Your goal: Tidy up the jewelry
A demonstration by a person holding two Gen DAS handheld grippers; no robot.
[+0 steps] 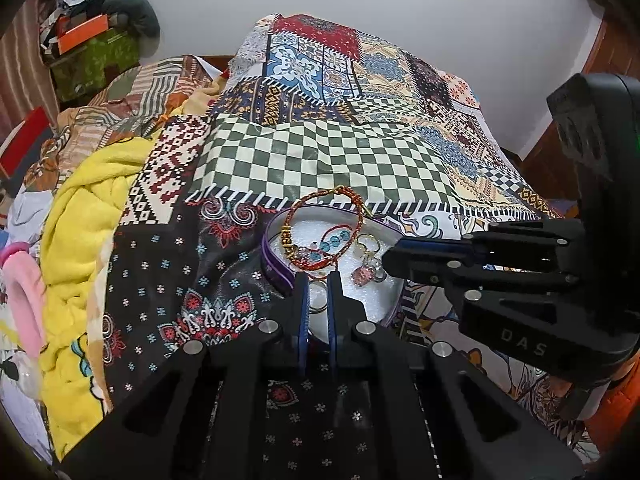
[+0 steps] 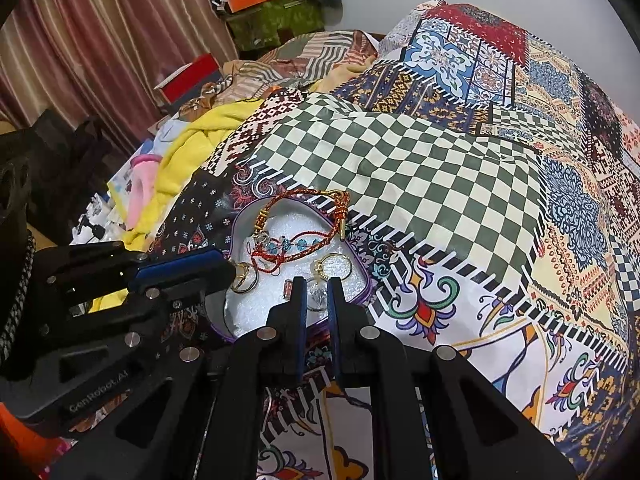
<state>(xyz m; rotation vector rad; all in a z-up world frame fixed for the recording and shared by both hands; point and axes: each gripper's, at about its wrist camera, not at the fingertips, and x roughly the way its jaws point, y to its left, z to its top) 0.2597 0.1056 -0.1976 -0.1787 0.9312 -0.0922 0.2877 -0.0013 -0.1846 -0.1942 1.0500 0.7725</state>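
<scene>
A purple-rimmed tin [image 1: 276, 264] with white foam padding lies on the patchwork bedspread [image 1: 320, 160], and the jewelry sits inside it. A red and gold braided bracelet [image 1: 352, 216] leans over the tin's far rim. Below it lies a string of blue beads [image 1: 332, 242]. Gold rings [image 2: 244, 276] rest near the tin's left edge, and a pink stone pendant [image 1: 362, 274] near its right side.

The left gripper [image 1: 318, 280] hovers at the tin's near rim, its blue-padded fingers [image 1: 304, 308] nearly together with a narrow gap and nothing visibly pinched; a ring shows in the gap beyond them. The right gripper [image 2: 318, 286] hangs over the tin's near right part, likewise almost closed and holding nothing, with a clear stone just past its tips.

The right gripper's body reads "DAS" in the left wrist view; the left gripper's body reads "GenRobot.AI" in the right wrist view.
</scene>
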